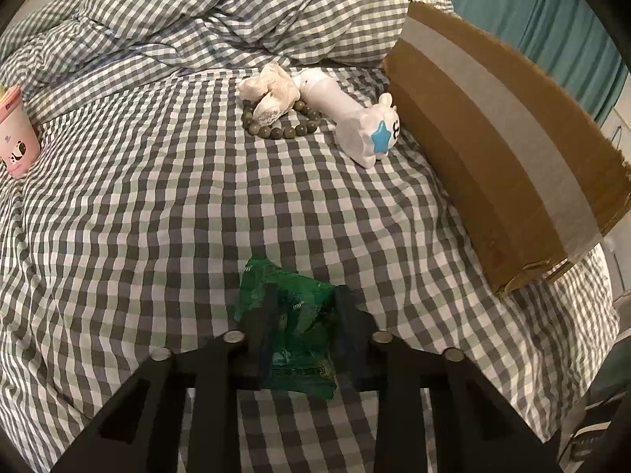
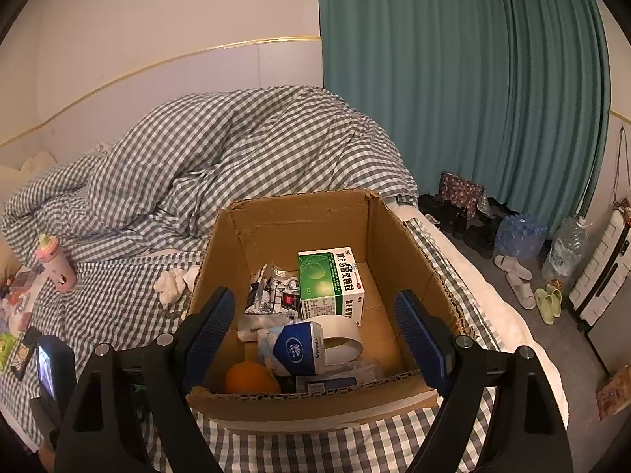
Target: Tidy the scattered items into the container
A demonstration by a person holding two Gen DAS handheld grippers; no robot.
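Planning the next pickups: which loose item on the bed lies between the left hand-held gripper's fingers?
The green sachet. It sits between the left hand-held gripper fingers; the bead bracelet and white toy lie farther off, near the box.

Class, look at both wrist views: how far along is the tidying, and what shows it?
Done: the cardboard box already holds a green medicine box, tissue pack and orange. In hand: the left hand-held gripper is shut on a green sachet lying on the bed; the right hand-held gripper is open above the box. Left: bead bracelet, white cloth, white toy, pink cup.
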